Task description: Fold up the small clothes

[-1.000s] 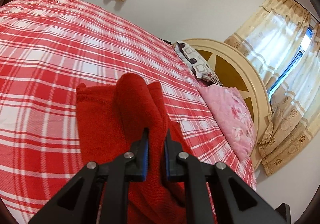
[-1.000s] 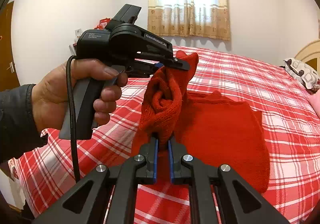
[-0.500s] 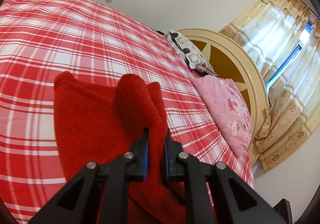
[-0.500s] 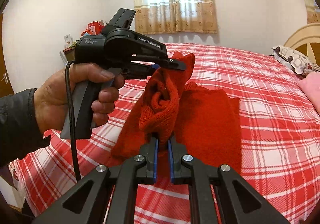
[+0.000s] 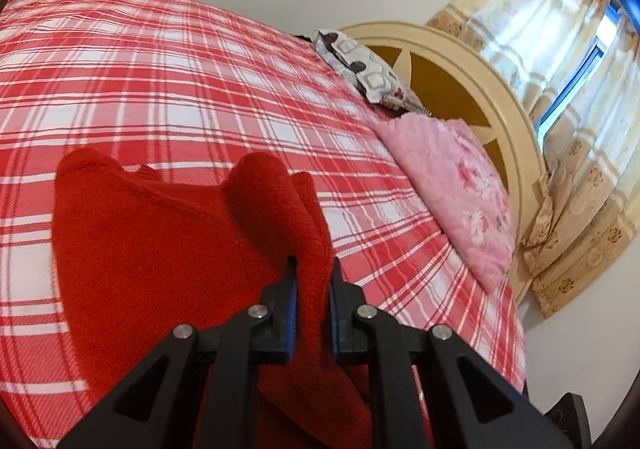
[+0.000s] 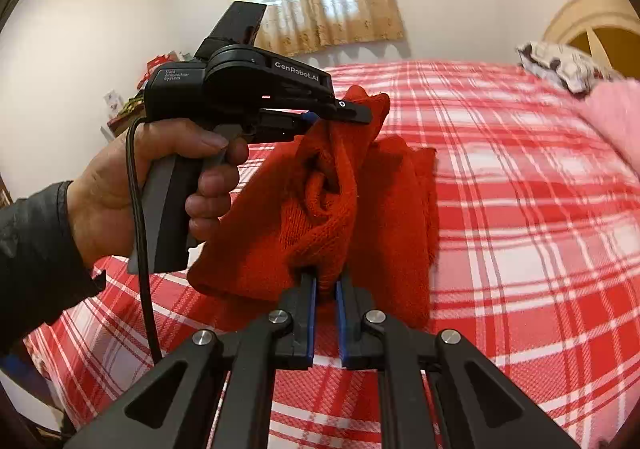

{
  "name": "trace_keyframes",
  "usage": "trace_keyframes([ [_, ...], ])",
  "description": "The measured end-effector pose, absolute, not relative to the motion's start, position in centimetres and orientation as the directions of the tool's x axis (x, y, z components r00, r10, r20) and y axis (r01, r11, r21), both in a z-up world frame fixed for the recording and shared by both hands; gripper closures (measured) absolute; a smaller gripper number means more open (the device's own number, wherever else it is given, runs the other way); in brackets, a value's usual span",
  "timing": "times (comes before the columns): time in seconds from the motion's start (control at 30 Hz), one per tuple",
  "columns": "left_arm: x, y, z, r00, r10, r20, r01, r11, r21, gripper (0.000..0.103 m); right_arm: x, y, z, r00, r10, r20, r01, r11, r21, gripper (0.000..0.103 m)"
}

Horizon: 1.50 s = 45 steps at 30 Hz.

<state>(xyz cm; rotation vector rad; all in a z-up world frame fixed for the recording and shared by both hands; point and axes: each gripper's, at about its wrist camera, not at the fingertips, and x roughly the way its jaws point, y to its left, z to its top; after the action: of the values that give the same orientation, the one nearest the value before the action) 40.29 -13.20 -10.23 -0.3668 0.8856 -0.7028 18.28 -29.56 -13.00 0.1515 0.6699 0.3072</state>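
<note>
Folding step under way: left gripper (image 5: 312,281) and right gripper (image 6: 325,289) each clamp an edge of the red sweater (image 5: 160,249), lifted mid-bed (image 5: 160,89). Next: lay the raised edge flat, aligned.

The red knitted garment (image 6: 320,217) hangs bunched and lifted at one edge, its remainder draped on the bed.

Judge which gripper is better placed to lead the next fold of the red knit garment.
Neither clearly, though the left slightly. Both grippers are shut on the red knit garment, lifting one edge off the plaid bed. The left gripper faces the flat, spread part; the right gripper holds a bunched corner.
</note>
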Motion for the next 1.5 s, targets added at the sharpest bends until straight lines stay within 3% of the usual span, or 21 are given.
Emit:
trace_keyframes([
  [0.23, 40.1, -15.6, -11.1, 0.434, -0.641, -0.633, 0.428, 0.765, -0.481, 0.087, 18.6, -31.8, -14.2, 0.724, 0.344, -0.598, -0.179, 0.931, 0.318, 0.095],
  [0.43, 37.5, -15.3, -9.5, 0.478, -0.63, -0.612, 0.49, 0.769, -0.41, 0.083, 18.6, -32.7, -14.7, 0.719, 0.332, -0.611, -0.152, 0.932, 0.328, 0.095],
  [0.5, 36.4, -14.4, -9.1, 0.505, -0.617, -0.603, 0.502, 0.779, -0.377, 0.069, 18.6, -33.1, -14.8, 0.719, 0.34, -0.607, -0.149, 0.927, 0.343, 0.095],
  [0.53, 35.2, -13.5, -9.0, 0.549, -0.577, -0.604, 0.497, 0.807, -0.32, 0.052, 18.5, -33.2, -14.8, 0.722, 0.344, -0.6, -0.149, 0.925, 0.35, 0.095],
  [0.57, 34.5, -13.0, -9.1, 0.583, -0.55, -0.598, 0.49, 0.825, -0.282, 0.043, 18.3, -33.4, -14.8, 0.728, 0.35, -0.589, -0.151, 0.921, 0.36, 0.095],
  [0.6, 33.6, -12.2, -9.2, 0.613, -0.526, -0.59, 0.485, 0.84, -0.245, 0.04, 18.0, -33.8, -14.7, 0.741, 0.355, -0.57, -0.149, 0.915, 0.376, 0.095],
  [0.67, 32.3, -11.0, -10.0, 0.651, -0.469, -0.597, 0.466, 0.868, -0.174, 0.035, 17.5, -34.4, -14.4, 0.766, 0.347, -0.541, -0.136, 0.91, 0.392, 0.089],
  [0.73, 31.3, -9.8, -11.1, 0.677, -0.426, -0.6, 0.444, 0.887, -0.129, 0.035, 16.6, -35.3, -13.8, 0.808, 0.312, -0.5, -0.1, 0.909, 0.405, 0.059],
  [0.8, 30.6, -8.8, -12.3, 0.682, -0.411, -0.605, 0.43, 0.894, -0.122, 0.035, 16.3, -36.2, -13.3, 0.831, 0.298, -0.469, -0.078, 0.898, 0.432, 0.05],
  [0.87, 30.2, -8.2, -13.1, 0.676, -0.421, -0.604, 0.428, 0.892, -0.143, 0.034, 16.9, -36.5, -12.6, 0.831, 0.269, -0.486, -0.045, 0.905, 0.423, 0.05],
  [0.97, 30.1, -7.6, -13.7, 0.672, -0.441, -0.595, 0.428, 0.887, -0.174, 0.021, 18.6, -36.2, -11.7, 0.807, 0.298, -0.51, -0.057, 0.899, 0.434, 0.05],
  [1.03, 30.3, -7.6, -13.7, 0.666, -0.455, -0.592, 0.433, 0.881, -0.19, 0.021, 20.6, -35.4, -11.0, 0.782, 0.316, -0.538, -0.08, 0.906, 0.416, 0.05],
  [1.23, 30.3, -8.2, -14.2, 0.646, -0.46, -0.61, 0.442, 0.876, -0.192, 0.004, 28.4, -33.6, -11.9, 0.673, 0.361, -0.645, -0.084, 0.904, 0.419, 0.052],
  [1.27, 30.2, -8.3, -14.3, 0.65, -0.451, -0.612, 0.438, 0.88, -0.183, 0.003, 29.2, -33.4, -12.3, 0.652, 0.356, -0.67, -0.077, 0.91, 0.408, 0.059],
  [1.3, 30.1, -8.4, -14.3, 0.654, -0.445, -0.612, 0.436, 0.883, -0.175, 0.003, 29.7, -33.2, -12.6, 0.644, 0.327, -0.692, -0.062, 0.923, 0.379, 0.086],
  [1.4, 30.0, -8.4, -14.5, 0.645, -0.451, -0.616, 0.442, 0.879, -0.18, 0.0, 28.9, -33.9, -12.8, 0.68, 0.26, -0.686, -0.009, 0.938, 0.347, 0.093],
  [1.5, 30.5, -7.9, -14.9, 0.626, -0.46, -0.629, 0.427, 0.878, -0.217, 0.0, 27.8, -34.9, -13.8, 0.685, 0.236, -0.689, 0.01, 0.943, 0.333, 0.094],
])
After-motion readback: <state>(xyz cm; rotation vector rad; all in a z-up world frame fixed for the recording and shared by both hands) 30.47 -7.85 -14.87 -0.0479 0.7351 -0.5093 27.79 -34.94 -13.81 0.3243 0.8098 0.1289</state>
